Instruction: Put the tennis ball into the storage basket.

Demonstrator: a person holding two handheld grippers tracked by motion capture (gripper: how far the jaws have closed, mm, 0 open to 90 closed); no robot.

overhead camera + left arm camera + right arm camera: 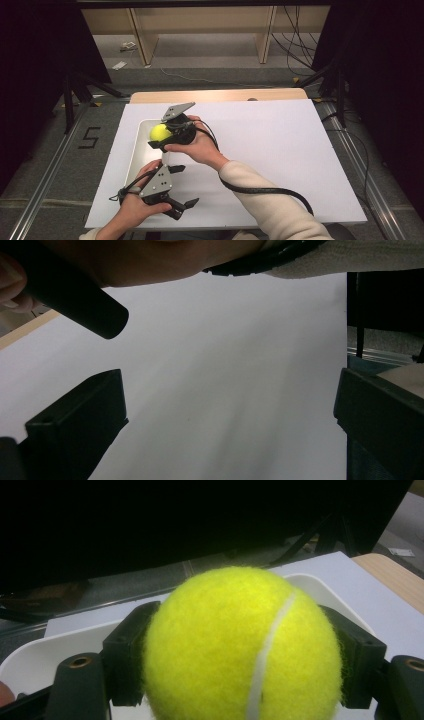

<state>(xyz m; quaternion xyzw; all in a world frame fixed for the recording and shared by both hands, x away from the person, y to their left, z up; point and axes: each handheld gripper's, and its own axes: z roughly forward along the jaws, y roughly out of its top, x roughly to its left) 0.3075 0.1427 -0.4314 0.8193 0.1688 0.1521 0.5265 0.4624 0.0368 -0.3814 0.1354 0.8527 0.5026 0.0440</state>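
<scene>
Lying along the white-covered worktop's (280, 150) left side, a white tray (136, 160) sits beneath the fuzzy yellow tennis ball (160, 132) (white seam showing) clamped in the right tongs (162, 136), while the left tongs (184, 185) gape empty nearby.

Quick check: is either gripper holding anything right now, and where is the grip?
The right gripper holds the tennis ball, one jaw pressed on each opposite side of it, over the white tray. The left gripper is open and holds nothing.

Dim, dark edges, soft close-ups
</scene>
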